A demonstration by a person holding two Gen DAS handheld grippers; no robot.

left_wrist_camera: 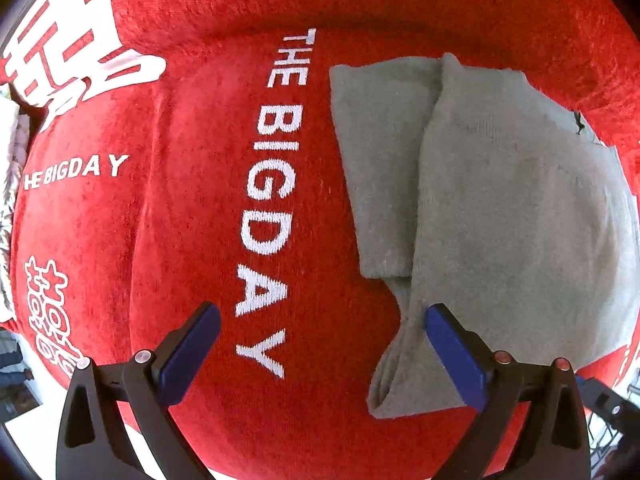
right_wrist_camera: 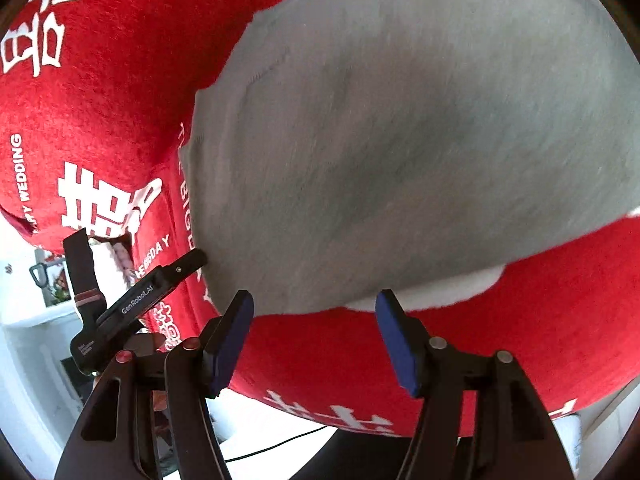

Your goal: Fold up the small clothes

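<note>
A grey garment (left_wrist_camera: 500, 200) lies spread on a red cloth (left_wrist_camera: 192, 208) printed with white "THE BIGDAY" lettering. One sleeve (left_wrist_camera: 376, 160) is folded across it, and a bunched part (left_wrist_camera: 400, 364) trails toward the camera. My left gripper (left_wrist_camera: 322, 320) is open and empty, low over the red cloth, its right finger at the bunched part's edge. In the right wrist view the grey garment (right_wrist_camera: 400, 140) fills the frame. My right gripper (right_wrist_camera: 314, 304) is open and empty just above its near hem. The left gripper's body (right_wrist_camera: 140, 300) shows at the garment's left edge.
The red cloth (right_wrist_camera: 520, 320) covers a cushioned surface and drops off at the near edge. A white floor with a black cable (right_wrist_camera: 276, 446) lies below. White items (right_wrist_camera: 110, 264) sit at the left past the cloth's edge.
</note>
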